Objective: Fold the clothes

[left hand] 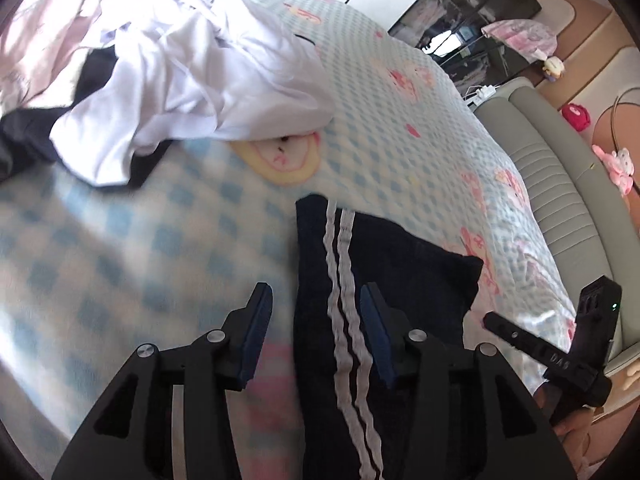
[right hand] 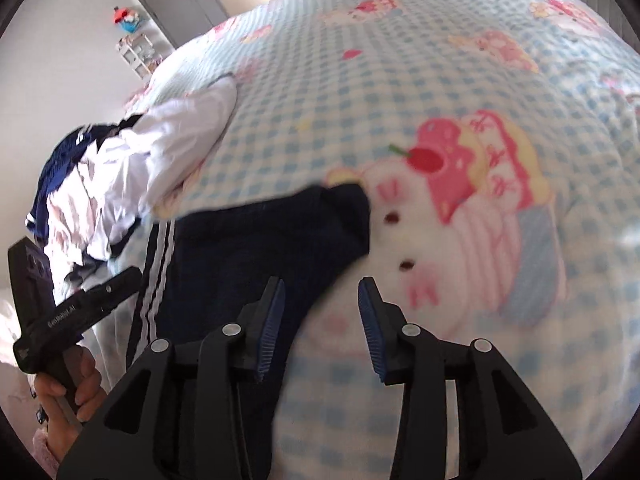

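Navy track trousers (left hand: 384, 280) with twin white side stripes lie folded on the checked bed (left hand: 120, 240), near its edge. To their left sits a heap of white and dark clothes (left hand: 192, 72). Left gripper (left hand: 316, 320) hovers partly open over the stripes, holding nothing; right gripper (right hand: 322, 312) likewise over the trousers' right edge. Soft, light and limp, the cloth is best pinched at corners or hem.
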The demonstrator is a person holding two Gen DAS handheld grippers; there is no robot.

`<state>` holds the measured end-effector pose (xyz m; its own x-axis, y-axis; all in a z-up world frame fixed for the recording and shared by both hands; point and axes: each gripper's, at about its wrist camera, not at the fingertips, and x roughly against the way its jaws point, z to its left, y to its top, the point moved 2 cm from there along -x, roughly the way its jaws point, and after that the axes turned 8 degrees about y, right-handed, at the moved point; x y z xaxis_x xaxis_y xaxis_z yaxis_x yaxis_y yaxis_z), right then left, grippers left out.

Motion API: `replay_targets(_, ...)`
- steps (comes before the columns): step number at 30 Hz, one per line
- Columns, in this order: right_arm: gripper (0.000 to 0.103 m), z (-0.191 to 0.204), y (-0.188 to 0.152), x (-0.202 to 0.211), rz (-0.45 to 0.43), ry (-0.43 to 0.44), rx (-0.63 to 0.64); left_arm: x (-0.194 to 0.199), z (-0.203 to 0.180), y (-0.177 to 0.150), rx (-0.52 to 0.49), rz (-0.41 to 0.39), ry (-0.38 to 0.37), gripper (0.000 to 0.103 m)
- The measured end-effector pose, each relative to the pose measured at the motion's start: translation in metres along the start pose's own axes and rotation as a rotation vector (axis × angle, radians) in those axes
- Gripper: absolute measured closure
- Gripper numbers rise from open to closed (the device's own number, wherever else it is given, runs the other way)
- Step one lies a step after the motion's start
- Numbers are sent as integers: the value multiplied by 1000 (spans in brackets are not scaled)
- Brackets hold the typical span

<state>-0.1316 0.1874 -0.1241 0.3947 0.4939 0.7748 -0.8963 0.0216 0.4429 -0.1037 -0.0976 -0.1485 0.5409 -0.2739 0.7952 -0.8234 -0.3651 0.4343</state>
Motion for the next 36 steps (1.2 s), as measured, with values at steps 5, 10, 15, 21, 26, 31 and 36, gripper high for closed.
replay_targets(5,60,20,-63,-12,55,83,-40,17,-3,-48,21,57,-78,55)
replay_targets(10,59,34,-87,14,11,61,27,17,-1,-84,24,76,63,56)
replay_targets(15,56,29,-99,19,28,99,-18,38,-9,-86,31,18,48,56)
replay_targets(21,56,48,-120,30,30,126,68,48,-7,-105,71,36,-181,54)
replay_targets(26,56,34,-130,20,69,81,14,49,3,-109,122,52,-179,48)
replay_targets(31,48,26,-124,33,-3,114,-20,42,0,-119,32,70,29,49)
replay_targets(36,43,20,-117,21,25,174,-43,30,-15,-122,19,124,-55,46)
